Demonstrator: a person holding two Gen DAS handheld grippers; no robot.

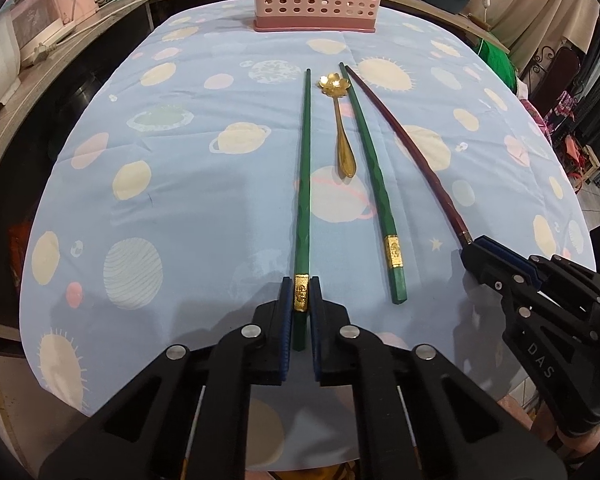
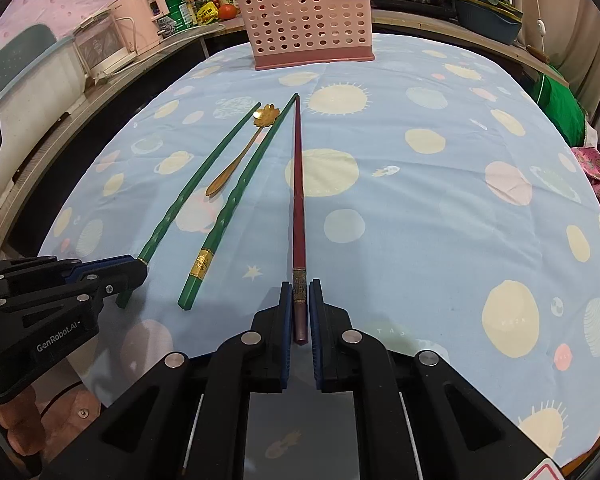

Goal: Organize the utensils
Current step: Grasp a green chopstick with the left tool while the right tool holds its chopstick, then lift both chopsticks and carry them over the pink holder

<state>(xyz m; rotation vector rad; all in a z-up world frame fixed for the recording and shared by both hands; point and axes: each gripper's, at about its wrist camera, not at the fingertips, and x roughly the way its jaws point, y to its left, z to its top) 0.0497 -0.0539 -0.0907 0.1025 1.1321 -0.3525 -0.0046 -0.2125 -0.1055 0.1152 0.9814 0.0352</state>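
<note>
Near the table's front edge, left gripper (image 1: 301,300) clamps a green chopstick (image 1: 305,184) – right gripper (image 2: 300,300) a red chopstick (image 2: 299,184)

The tablecloth (image 1: 204,208) is light blue with cream suns, pink planets and small stars. Two chopsticks (image 1: 305,184) (image 1: 374,184) are dark green with gold bands, one chopstick (image 2: 299,200) is dark red, the spoon (image 1: 342,128) is gold. The holder (image 2: 310,24) is pink with rows of round holes.
</note>
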